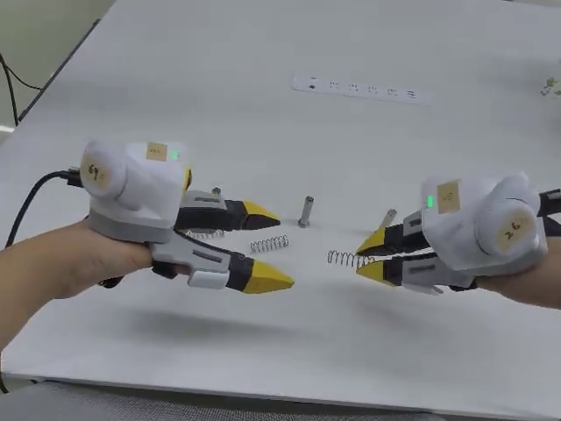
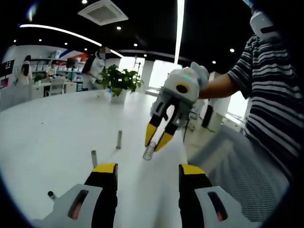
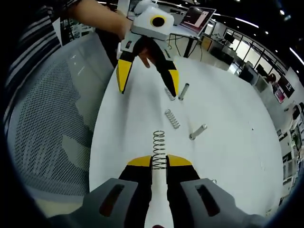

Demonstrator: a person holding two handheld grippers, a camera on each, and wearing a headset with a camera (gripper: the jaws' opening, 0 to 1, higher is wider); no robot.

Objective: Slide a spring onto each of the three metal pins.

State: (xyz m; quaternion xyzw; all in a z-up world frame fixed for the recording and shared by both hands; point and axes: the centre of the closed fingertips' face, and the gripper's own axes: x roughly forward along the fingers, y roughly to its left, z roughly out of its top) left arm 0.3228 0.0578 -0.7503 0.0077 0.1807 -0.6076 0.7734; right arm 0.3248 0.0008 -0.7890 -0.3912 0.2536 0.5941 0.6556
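My right gripper (image 1: pixel 366 260) has its jaws clenched on one end of a spring (image 1: pixel 344 258), held out over the tabletop (image 1: pixel 263 105). My left gripper (image 1: pixel 279 247) has its jaws wide apart, holding nothing. The bendy spring could wobble, miss the upright pin (image 1: pixel 306 210) and knock it over.

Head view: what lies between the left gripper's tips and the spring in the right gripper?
A loose spring lying flat on the table, seen in the head view; an upright pin stands just behind.
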